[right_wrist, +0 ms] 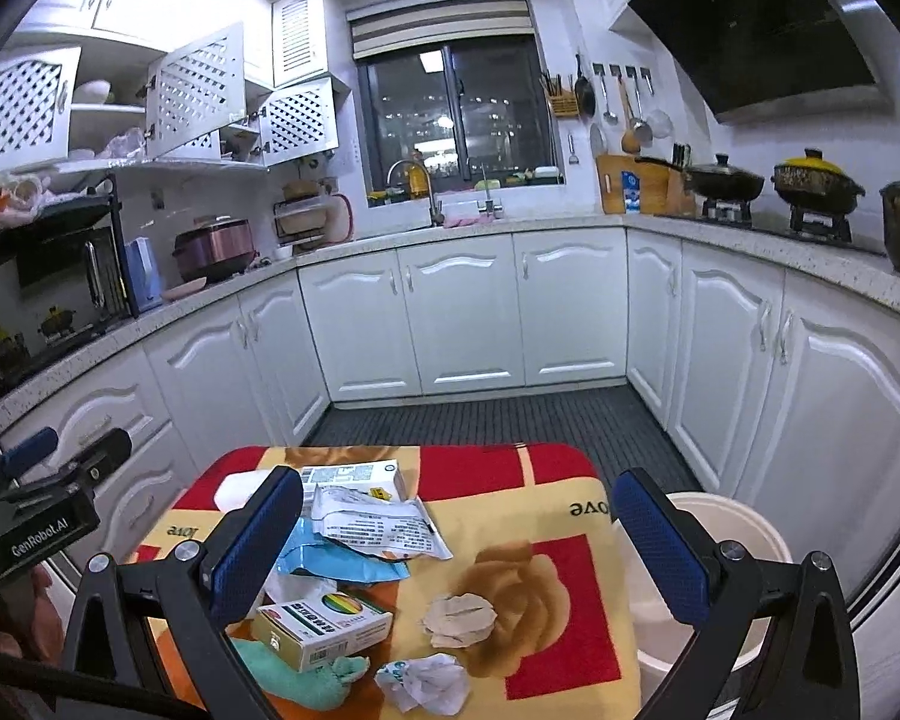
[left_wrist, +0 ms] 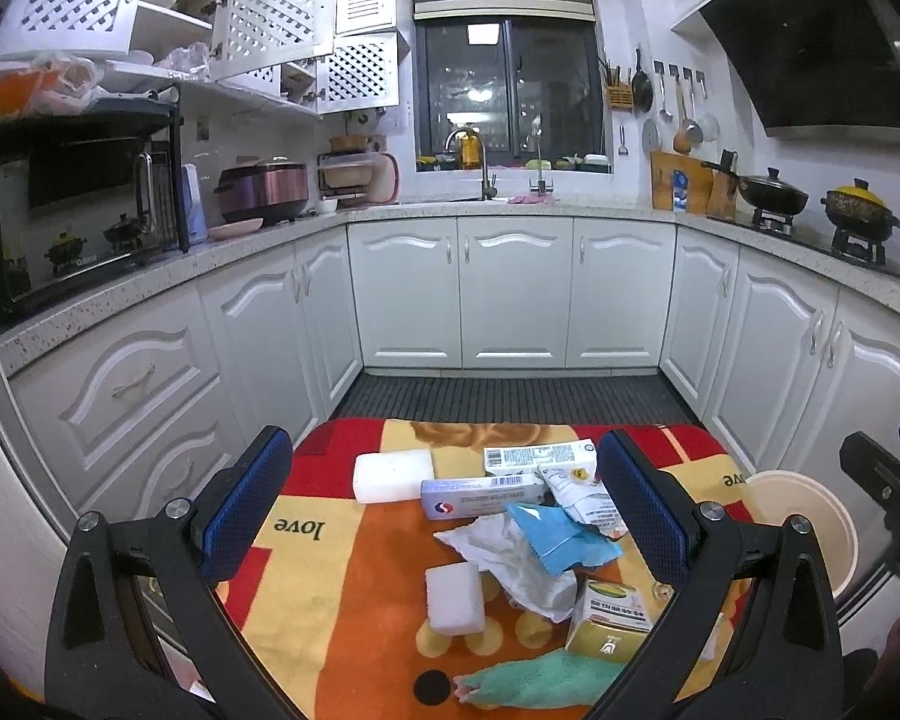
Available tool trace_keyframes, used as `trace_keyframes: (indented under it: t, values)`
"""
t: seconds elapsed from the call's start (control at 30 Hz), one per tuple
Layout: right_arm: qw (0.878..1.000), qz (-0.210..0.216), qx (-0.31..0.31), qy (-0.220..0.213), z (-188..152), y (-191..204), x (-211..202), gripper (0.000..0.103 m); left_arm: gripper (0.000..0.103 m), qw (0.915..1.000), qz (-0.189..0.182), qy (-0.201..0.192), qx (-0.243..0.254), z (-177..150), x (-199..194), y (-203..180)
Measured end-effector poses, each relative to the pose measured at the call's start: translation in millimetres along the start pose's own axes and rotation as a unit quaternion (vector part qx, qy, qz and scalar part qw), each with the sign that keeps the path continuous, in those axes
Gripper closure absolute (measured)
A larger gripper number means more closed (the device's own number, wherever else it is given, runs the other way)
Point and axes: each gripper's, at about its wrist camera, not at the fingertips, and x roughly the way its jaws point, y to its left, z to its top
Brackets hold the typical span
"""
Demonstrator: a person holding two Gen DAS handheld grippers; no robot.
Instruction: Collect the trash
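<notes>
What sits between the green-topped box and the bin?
In the right wrist view, a crumpled brown paper lies between the box and the bin.

White cabinets (left_wrist: 513,294) line the kitchen; a rice cooker (left_wrist: 262,192) left, yellow-lidded pot (left_wrist: 860,207) right, faucet (left_wrist: 480,165) centre.

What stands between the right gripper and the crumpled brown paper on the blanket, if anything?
Nothing visible does. The right gripper is open above the blanket, and the crumpled brown paper lies alone on it, apart from the green-and-white box and white paper ball.
</notes>
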Motion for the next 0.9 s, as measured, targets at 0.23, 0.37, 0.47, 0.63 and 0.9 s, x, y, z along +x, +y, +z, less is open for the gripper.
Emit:
trace_keyframes:
  t: [0.23,0.37,0.47,0.63,0.9]
  values:
    - [1.0,-0.008,-0.022,-0.01,-7.5,9.4,-5.2,0.0,0.002,0.9999,0.0,-0.015,-0.004,-3.8,-2.5,5.1]
    - [0.999,-0.013,-0.027,-0.014,-10.3,11.9,-8.2,0.0,0.002,0.9998,-0.003,-0.019,-0.009,-5.5,-4.7,6.6]
    - [0.999,-0.014,-0.029,-0.017,-11.4,13.5,-9.7,0.0,0.002,0.9997,-0.001,-0.022,-0.011,-6.1,-6.3,9.6]
    - [0.999,-0.019,-0.036,-0.015,-15.3,16.3,-9.7,0.0,0.002,0.9996,-0.001,-0.024,-0.013,-8.6,-7.3,9.5]
    - [0.999,-0.024,-0.035,-0.008,-17.6,16.0,-5.5,0.0,0.002,0.9996,-0.008,-0.018,-0.021,-11.6,-4.6,12.9]
